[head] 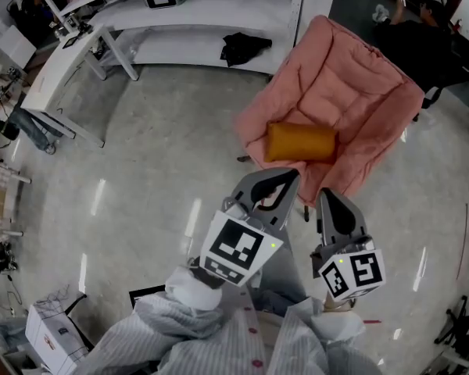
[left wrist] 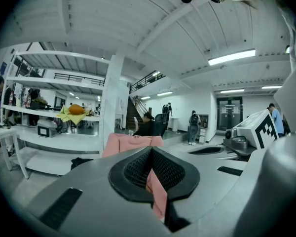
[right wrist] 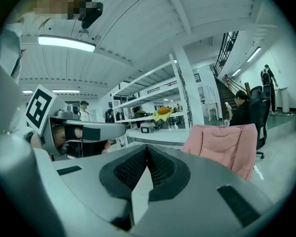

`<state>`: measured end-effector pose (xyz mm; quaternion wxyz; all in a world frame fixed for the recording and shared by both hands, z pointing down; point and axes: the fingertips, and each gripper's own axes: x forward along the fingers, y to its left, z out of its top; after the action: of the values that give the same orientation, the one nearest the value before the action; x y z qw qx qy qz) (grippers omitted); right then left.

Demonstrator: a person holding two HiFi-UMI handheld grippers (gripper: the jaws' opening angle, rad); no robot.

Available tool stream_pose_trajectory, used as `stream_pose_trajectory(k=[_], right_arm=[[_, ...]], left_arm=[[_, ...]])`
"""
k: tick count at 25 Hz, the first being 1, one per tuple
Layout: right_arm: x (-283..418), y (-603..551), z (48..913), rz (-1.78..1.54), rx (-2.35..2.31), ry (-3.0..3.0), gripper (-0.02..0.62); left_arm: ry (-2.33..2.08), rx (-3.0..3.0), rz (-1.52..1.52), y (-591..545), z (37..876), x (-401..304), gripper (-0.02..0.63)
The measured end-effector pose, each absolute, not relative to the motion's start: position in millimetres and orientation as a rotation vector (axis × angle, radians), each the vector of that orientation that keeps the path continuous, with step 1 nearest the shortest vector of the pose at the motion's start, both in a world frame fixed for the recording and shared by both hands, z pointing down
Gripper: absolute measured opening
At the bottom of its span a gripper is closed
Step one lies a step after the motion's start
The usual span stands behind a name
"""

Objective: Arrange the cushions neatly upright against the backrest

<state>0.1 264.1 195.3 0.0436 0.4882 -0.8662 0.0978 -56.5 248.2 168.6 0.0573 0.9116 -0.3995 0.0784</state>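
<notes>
A pink padded armchair (head: 340, 104) stands on the floor ahead of me. An orange cylindrical cushion (head: 301, 142) lies on its side across the seat, well short of the backrest. My left gripper (head: 281, 180) is shut and empty, held in the air just in front of the seat's near edge. Beside it on the right, my right gripper (head: 328, 197) is also shut with nothing in it. In the left gripper view the chair's pink back (left wrist: 130, 144) rises behind the closed jaws. The same armchair (right wrist: 222, 144) sits at right in the right gripper view.
Long white shelving (head: 203, 22) runs along the far wall, with a dark cloth (head: 242, 47) on its lower board. A white table (head: 62, 69) stands at left. A person in black sits on an office chair (head: 422, 30) behind the armchair. A box (head: 51, 330) lies at bottom left.
</notes>
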Motion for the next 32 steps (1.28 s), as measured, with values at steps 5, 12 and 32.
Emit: stream_pose_trajectory(k=[5, 12, 32], right_arm=[[11.4, 208.2, 198.1, 0.297, 1.484, -2.646, 0.012], [32.1, 121.5, 192.5, 0.300, 1.428, -2.649, 0.012], [70.0, -38.4, 226.2, 0.395, 1.379, -2.585, 0.012]], left_arm=[[-1.229, 2.767, 0.237, 193.4, 167.3, -49.3, 0.009], [-1.262, 2.732, 0.224, 102.3, 159.4, -27.6, 0.009], [-1.203, 2.716, 0.272, -80.0, 183.9, 13.7, 0.009]])
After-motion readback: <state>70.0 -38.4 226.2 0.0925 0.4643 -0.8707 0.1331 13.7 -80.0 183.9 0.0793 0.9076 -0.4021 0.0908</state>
